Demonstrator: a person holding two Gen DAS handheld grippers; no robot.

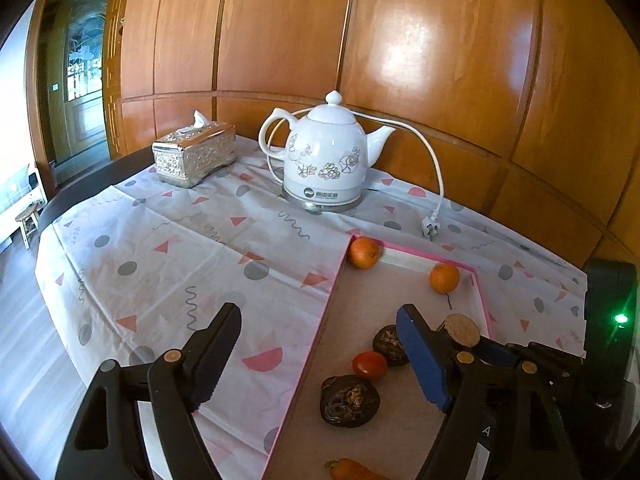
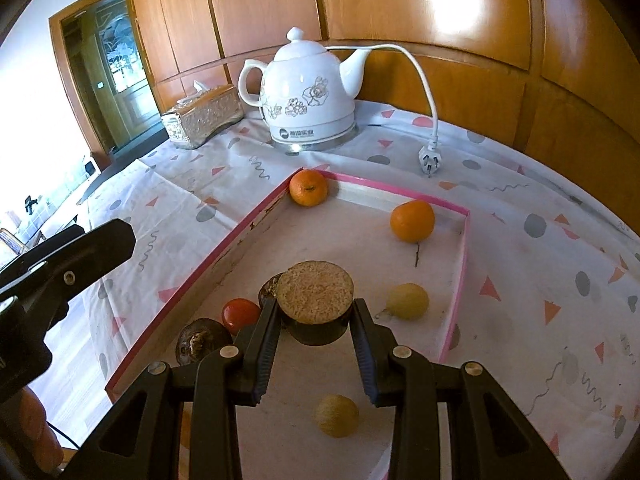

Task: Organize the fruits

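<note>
A carrot (image 1: 352, 470) pokes in at the bottom edge of the left wrist view, mostly cut off. The dark fruit (image 2: 269, 291) behind the right gripper's load is largely hidden. The pink-rimmed tray (image 2: 456, 280) on the patterned cloth (image 1: 160, 248) holds two oranges (image 2: 308, 187) (image 2: 412, 221) by its far wall, a tomato (image 2: 241, 315), another dark fruit (image 1: 349, 399), and two pale yellow fruits (image 2: 407, 301) (image 2: 337, 415). The right gripper (image 2: 314, 320) clamps a dark, flat-cut fruit (image 2: 316, 300) above the tray. The left gripper (image 1: 320, 352) stands wide, nothing between its jaws, straddling the tray's left edge. A kettle (image 1: 326, 152) and tissue box (image 1: 192, 154) stand behind.
</note>
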